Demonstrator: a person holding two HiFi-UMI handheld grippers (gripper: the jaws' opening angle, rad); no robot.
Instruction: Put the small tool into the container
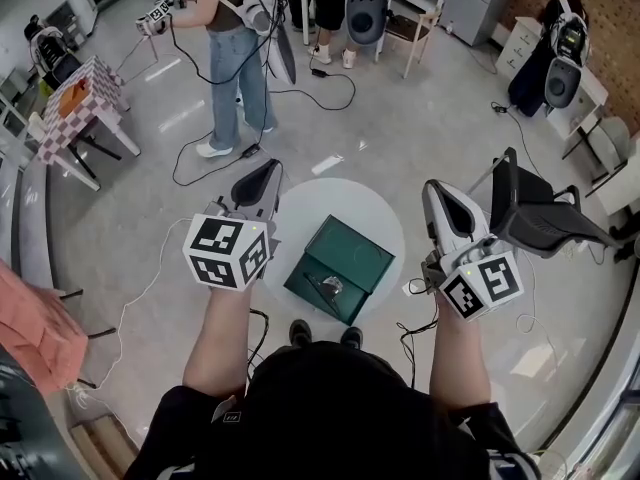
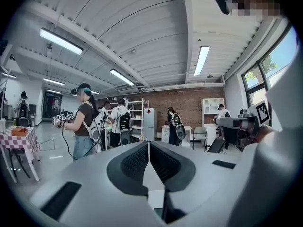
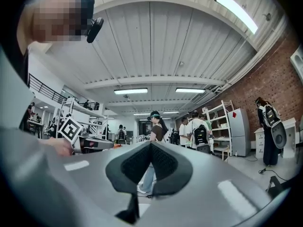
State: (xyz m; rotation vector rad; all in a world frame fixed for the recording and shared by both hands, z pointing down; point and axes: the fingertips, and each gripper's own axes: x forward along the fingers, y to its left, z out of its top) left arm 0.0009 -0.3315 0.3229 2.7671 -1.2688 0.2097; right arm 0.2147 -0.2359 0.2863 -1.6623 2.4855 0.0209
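A dark green container (image 1: 338, 258) stands open on a small round white table (image 1: 385, 218) below me. A small metallic tool (image 1: 329, 286) lies inside the container near its front. My left gripper (image 1: 260, 178) is held up to the left of the container, my right gripper (image 1: 446, 200) up to its right; neither touches it. In the left gripper view the left gripper (image 2: 148, 144) looks out level across the room, jaws shut and empty. In the right gripper view the right gripper (image 3: 151, 144) is likewise shut with nothing in it.
A black chair (image 1: 540, 218) stands close to the right of the table. A person (image 1: 235, 58) with grippers stands beyond the table, with cables (image 1: 300, 93) on the floor around. A checkered table (image 1: 80, 93) is at far left. An orange sleeve (image 1: 30, 328) is at my left.
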